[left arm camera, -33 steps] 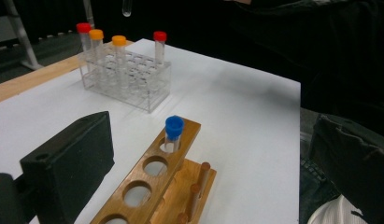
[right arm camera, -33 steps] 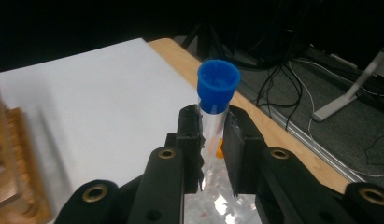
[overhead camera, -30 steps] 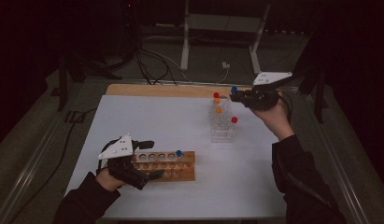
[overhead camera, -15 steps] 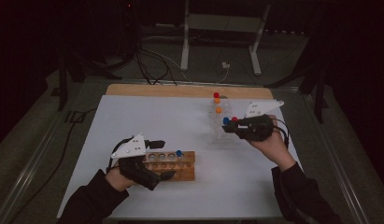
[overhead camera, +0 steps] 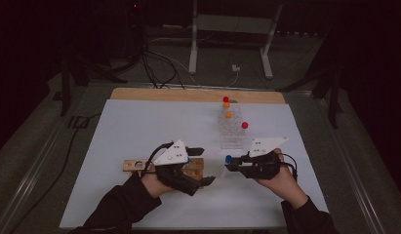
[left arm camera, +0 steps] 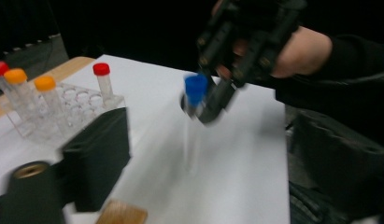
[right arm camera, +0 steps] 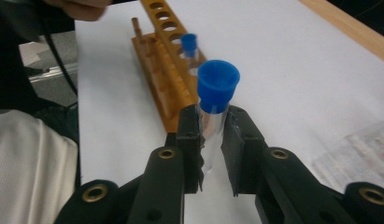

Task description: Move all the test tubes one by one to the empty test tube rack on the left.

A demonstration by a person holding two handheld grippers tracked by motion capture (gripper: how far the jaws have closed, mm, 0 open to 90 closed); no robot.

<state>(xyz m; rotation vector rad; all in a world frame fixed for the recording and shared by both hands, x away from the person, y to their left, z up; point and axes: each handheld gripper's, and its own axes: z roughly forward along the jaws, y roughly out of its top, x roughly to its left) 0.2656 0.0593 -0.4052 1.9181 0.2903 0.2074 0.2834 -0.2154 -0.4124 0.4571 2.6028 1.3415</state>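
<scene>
Blue-capped tube clamped in right gripper jaws, in transit toward wooden rack at ten o'clock. Left gripper jaws wide, straddling rack. Next: align tube over an empty hole.

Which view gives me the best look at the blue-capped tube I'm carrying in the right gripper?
The right gripper view: the blue-capped tube stands close and sharp between the right gripper jaws, with the wooden rack behind it. The left gripper view shows the tube blurred, farther off. In the high view it is just a small blue dot.
</scene>
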